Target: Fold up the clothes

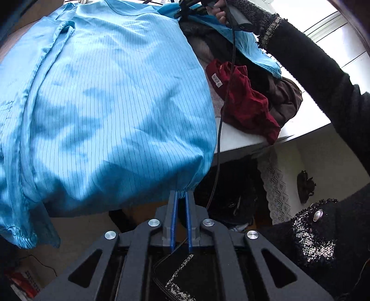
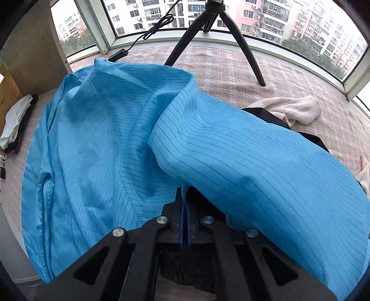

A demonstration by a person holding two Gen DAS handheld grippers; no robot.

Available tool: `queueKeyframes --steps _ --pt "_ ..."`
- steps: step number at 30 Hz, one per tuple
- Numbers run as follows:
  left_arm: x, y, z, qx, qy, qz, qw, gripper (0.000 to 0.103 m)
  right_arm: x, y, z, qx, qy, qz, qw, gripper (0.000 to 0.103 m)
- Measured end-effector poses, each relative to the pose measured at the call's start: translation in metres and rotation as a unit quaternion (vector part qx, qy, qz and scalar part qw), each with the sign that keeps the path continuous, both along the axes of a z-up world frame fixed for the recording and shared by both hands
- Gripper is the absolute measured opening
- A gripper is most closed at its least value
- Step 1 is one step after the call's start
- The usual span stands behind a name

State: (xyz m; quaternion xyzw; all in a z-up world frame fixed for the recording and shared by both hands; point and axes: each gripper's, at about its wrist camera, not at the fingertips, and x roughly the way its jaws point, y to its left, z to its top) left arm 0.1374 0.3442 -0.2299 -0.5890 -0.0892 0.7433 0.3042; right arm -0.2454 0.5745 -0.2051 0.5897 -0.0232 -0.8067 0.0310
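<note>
My left gripper (image 1: 181, 196) has its blue fingers (image 1: 174, 208) drawn close together on the gathered elastic hem of the blue striped garment (image 1: 111, 104), so that edge is pinched between them and hangs just off the near edge of the bench (image 1: 242, 141). The garment spreads wide over the bench top, with one cuffed sleeve (image 1: 25, 233) drooping past the near edge on the left. My right gripper (image 2: 185, 201) is almost fully closed as well, its pads nipping a fold of the same garment (image 2: 111, 143) where the other sleeve (image 2: 254, 157) drapes over the right side of the tool. In the left wrist view I see the person's right hand (image 1: 218, 10) on that gripper's handle at the far side of the garment, a black cable (image 1: 222, 120) trailing down from it across the pile. That pile sits toward the bench's right edge: a dark red garment (image 1: 245, 104) with a white label, touching a brown one (image 1: 286, 99) behind it. In the right wrist view a cream knit piece (image 2: 296, 108) lies near the far right of the pink checked cover (image 2: 231, 67), and a black tripod (image 2: 215, 37) stands at the far edge by the window (image 2: 277, 20). A folded white and dark stack (image 2: 18, 120) rests at the left edge.
</note>
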Motion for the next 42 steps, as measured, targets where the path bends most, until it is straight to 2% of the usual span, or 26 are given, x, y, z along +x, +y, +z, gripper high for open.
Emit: queueKeyframes --steps 2,4,8,10,11,13,15,20,26,29,31,34,35,36,38,40,42 --pt "0.001 0.016 -0.008 -0.008 0.000 -0.012 0.9999 0.027 -0.001 -0.002 -0.003 -0.008 -0.004 -0.004 1.000 0.002" --pt "0.003 0.032 -0.017 -0.017 0.000 -0.024 0.9996 0.028 0.001 -0.001 -0.005 -0.012 -0.008 -0.006 1.000 0.002" --pt "0.006 0.064 -0.034 -0.034 -0.001 -0.048 0.9983 0.042 0.006 0.002 -0.012 -0.024 -0.018 -0.011 0.999 0.002" --pt "0.004 0.075 -0.041 -0.049 0.000 -0.045 0.9978 0.044 0.008 0.005 -0.012 -0.032 -0.020 -0.015 0.999 0.002" --pt "0.003 0.071 -0.039 -0.043 0.000 -0.039 0.9983 0.044 0.010 0.006 -0.012 -0.036 -0.020 -0.017 0.999 0.002" --pt "0.002 0.064 -0.035 -0.032 -0.001 -0.027 0.9991 0.037 0.013 0.008 -0.012 -0.041 -0.019 -0.021 0.999 0.002" --pt "0.001 0.057 -0.030 -0.020 -0.002 -0.014 0.9997 0.001 0.014 0.009 -0.012 -0.046 -0.018 -0.024 0.999 0.002" --pt "-0.002 0.040 -0.019 0.008 -0.003 0.017 0.9998 0.000 0.017 0.007 0.000 -0.042 0.000 -0.030 0.999 0.002" --pt "-0.005 0.018 -0.006 0.039 -0.004 0.052 0.9979 0.000 0.015 -0.016 0.033 0.025 0.036 0.004 0.999 0.002" --pt "-0.002 0.009 0.004 0.028 0.011 0.053 0.9981 0.000 0.017 -0.021 0.030 0.034 -0.016 0.034 0.999 0.002" --pt "0.000 0.003 0.011 0.020 0.021 0.054 0.9981 0.000 0.033 -0.013 0.039 0.019 -0.022 0.052 0.998 0.003" --pt "0.002 -0.007 0.021 0.009 0.036 0.055 0.9978 0.000 0.070 0.030 0.074 -0.045 0.024 0.036 0.998 0.014" --pt "0.003 -0.010 0.025 0.005 0.041 0.055 0.9976 0.000 0.083 0.052 0.087 -0.058 0.044 0.013 0.997 0.029" --pt "0.004 -0.013 0.028 0.001 0.046 0.056 0.9974 0.000 0.096 0.075 0.098 -0.056 0.066 -0.015 0.996 0.051" --pt "0.002 -0.019 0.031 -0.004 0.049 0.056 0.9972 0.000 0.125 0.120 0.115 -0.003 0.106 -0.072 0.992 0.068" --pt "-0.002 -0.023 0.031 -0.008 0.047 0.052 0.9975 0.000 0.157 0.162 0.124 0.061 0.125 -0.122 0.983 0.068" --pt "-0.007 -0.026 0.030 -0.015 0.045 0.042 0.9980 0.000 0.188 0.202 0.126 0.076 0.135 -0.163 0.974 0.068"
